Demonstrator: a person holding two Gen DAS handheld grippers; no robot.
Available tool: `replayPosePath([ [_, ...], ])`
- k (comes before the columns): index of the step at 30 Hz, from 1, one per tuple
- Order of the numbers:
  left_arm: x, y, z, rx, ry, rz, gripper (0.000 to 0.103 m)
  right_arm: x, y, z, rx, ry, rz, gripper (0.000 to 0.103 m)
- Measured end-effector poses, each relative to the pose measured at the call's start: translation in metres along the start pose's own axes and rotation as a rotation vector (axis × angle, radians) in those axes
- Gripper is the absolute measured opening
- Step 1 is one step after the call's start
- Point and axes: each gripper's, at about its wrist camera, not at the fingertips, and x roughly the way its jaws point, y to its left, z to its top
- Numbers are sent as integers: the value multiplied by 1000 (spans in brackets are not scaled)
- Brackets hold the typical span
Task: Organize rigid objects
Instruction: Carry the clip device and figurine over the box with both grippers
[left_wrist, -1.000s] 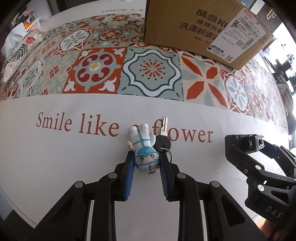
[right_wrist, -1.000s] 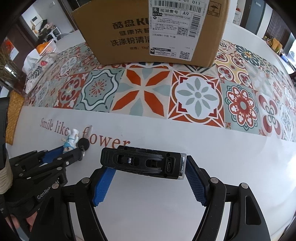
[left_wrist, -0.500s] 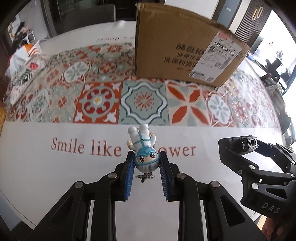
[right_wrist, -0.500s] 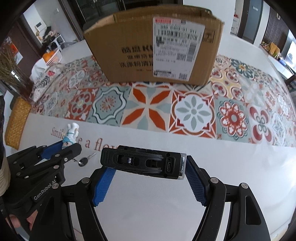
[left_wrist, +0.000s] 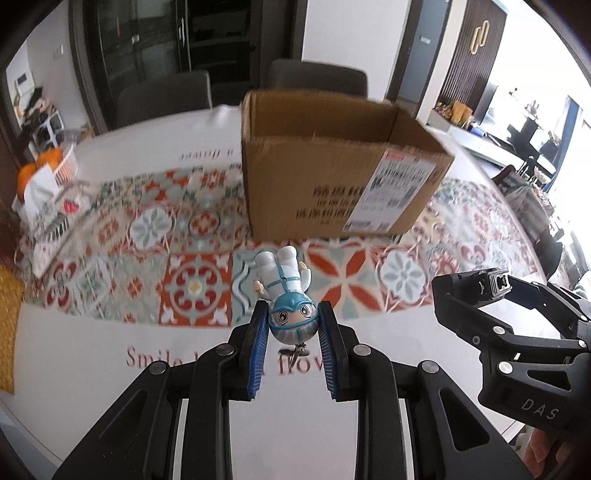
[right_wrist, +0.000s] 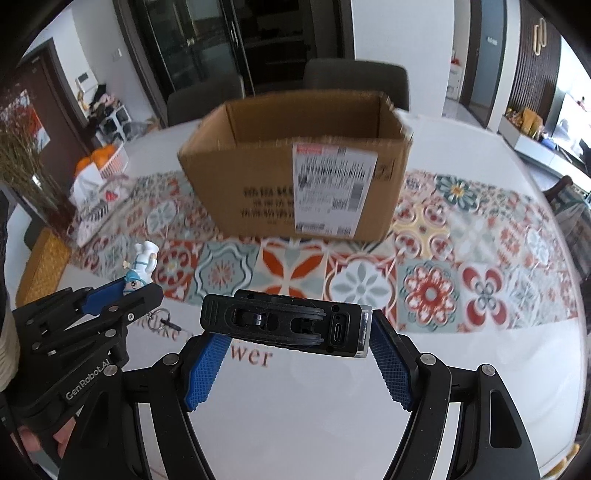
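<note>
My left gripper (left_wrist: 292, 325) is shut on a small white-and-blue figurine keychain (left_wrist: 288, 295), held by its head above the table, legs pointing to the open cardboard box (left_wrist: 332, 184); its key ring and key hang below (right_wrist: 162, 319). My right gripper (right_wrist: 291, 332) is shut on a black flashlight-like device (right_wrist: 284, 323), held crosswise above the table. The box (right_wrist: 295, 184) stands ahead of both grippers. The right gripper also shows in the left wrist view (left_wrist: 495, 295), and the left gripper and figurine in the right wrist view (right_wrist: 142, 264).
A patterned tile runner (right_wrist: 428, 288) crosses the white table (right_wrist: 332, 406). At the far left stand a basket of oranges (right_wrist: 99, 158), a tissue pack (left_wrist: 40, 199), a woven mat (right_wrist: 40, 269) and dried flowers (right_wrist: 22, 170). Dark chairs (right_wrist: 354, 81) stand behind the box.
Both grippers have risen well above the table with their objects; the keychain and key came off the tabletop. The open top of the box has come into view.
</note>
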Motion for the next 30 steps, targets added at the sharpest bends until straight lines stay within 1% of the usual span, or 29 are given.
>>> replayPosePath([
  [6, -18, -6, 24, 24, -69, -10, 27, -21, -1, 20, -1, -84, -1, 74],
  [16, -43, -11, 64, 53, -170, -13, 27, -48, -2, 54, 4, -192, 2, 74],
  [25, -53, -15, 102, 89, -225, -19, 27, -60, -4, 87, 1, -258, 3, 74],
  [30, -59, -16, 122, 105, -271, -11, 27, -66, -7, 105, 6, -293, 3, 74],
])
